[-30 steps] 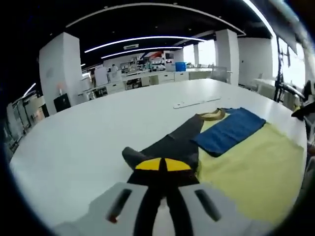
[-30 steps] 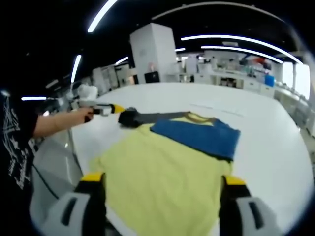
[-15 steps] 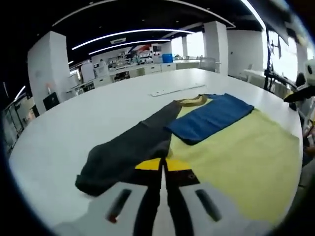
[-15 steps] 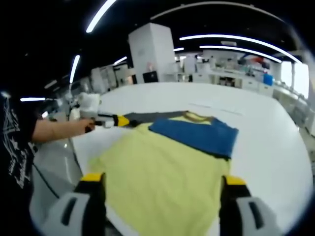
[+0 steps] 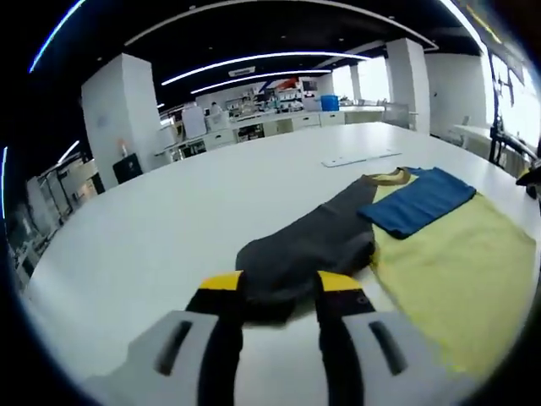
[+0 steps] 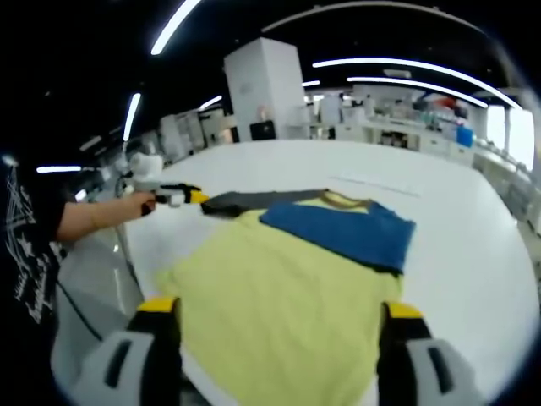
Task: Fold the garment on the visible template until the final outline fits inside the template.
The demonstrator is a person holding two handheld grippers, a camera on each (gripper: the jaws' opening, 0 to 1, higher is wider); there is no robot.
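Observation:
A yellow T-shirt (image 6: pixel 287 296) lies flat on the white table (image 6: pixel 456 254). Its blue sleeve (image 6: pixel 338 230) is folded over the chest, and its dark grey sleeve (image 6: pixel 254 200) stretches out sideways. My left gripper (image 5: pixel 279 288) is open, and the grey sleeve's (image 5: pixel 304 252) end lies on the table between its yellow tips. The blue sleeve (image 5: pixel 418 201) and yellow body (image 5: pixel 456 279) lie to the right. In the right gripper view a hand (image 6: pixel 139 203) holds the left gripper (image 6: pixel 188 197) at the sleeve's end. My right gripper (image 6: pixel 279 309) hangs open above the shirt's near hem, holding nothing.
A thin white strip (image 5: pixel 359 158) lies on the table (image 5: pixel 169 220) beyond the collar (image 5: pixel 389 178). The person's arm and black shirt (image 6: pixel 25 245) are at the table's left edge. Pillars, desks and lab benches stand far behind.
My left gripper was shut on the bunched grey sleeve, drew it outward and has opened; the sleeve now lies flat. The right gripper has stayed still.

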